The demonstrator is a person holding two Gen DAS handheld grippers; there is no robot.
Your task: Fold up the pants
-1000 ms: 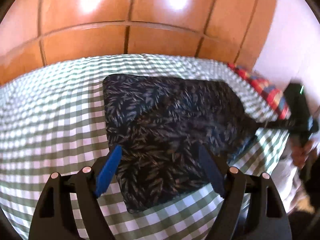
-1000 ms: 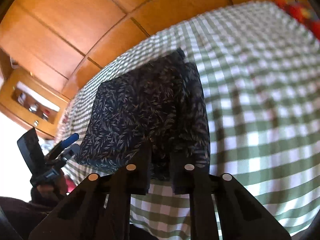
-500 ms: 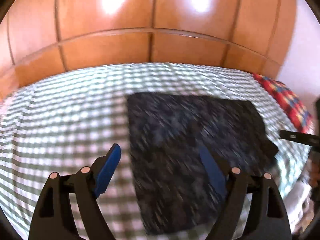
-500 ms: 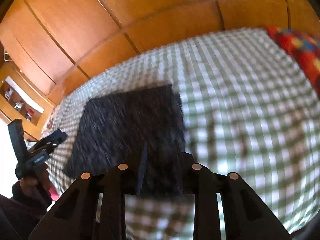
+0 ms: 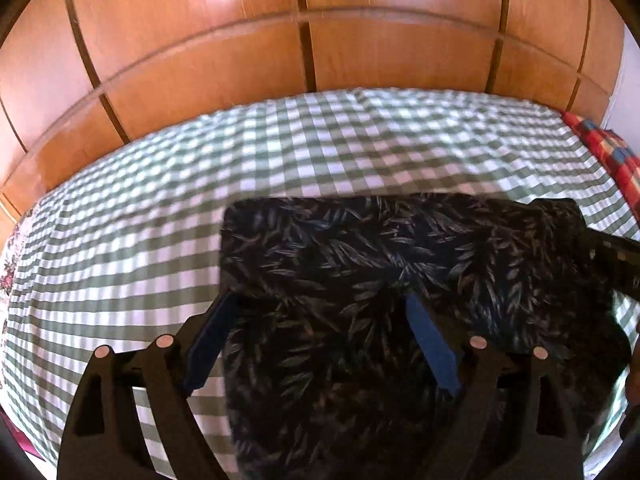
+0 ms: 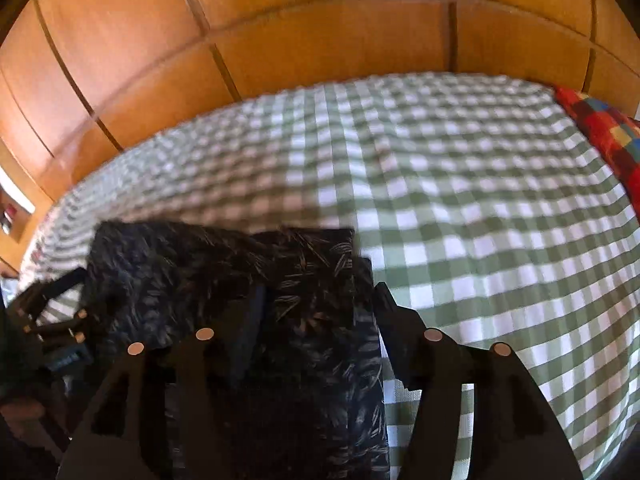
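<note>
Wood-panelled wall (image 5: 320, 40) behind the bed, top of both views. Bed (image 5: 120, 208) under green-white gingham sheet. Red patchwork pillow (image 6: 600, 136) at the bed's right edge, well apart from the pants.

Pants (image 5: 360, 264): dark leaf print, on the bed's near half, folded to a compact block. Thick rolled fold edge along the pants' far side; near part running under both grippers.

Change vs a second ago: pants then lay as a flat rectangle, right gripper pinched shut on the near edge, left hovering spread above. Half a second ago: motion blur, right gripper spreading. Now both views pushed in low, cloth filling the lower frame, far side doubled up higher. Judgement: another fold just laid, or near hem lifted to carry over; cannot tell which.

Left gripper (image 5: 320, 320): blue pads spread wide, straddling the pants' near-left part, cloth between the pads but no pinch. Left pad's tip hidden under the fold edge.

Right gripper (image 6: 316, 312): also spread wide, straddling the pants' right edge; one finger over the cloth, the other just off the edge above gingham. Not gripping.

Meaning for task: probably late stage. Next likely: close both on the near edge, or press flat. Risk: thick roll springing back.
</note>
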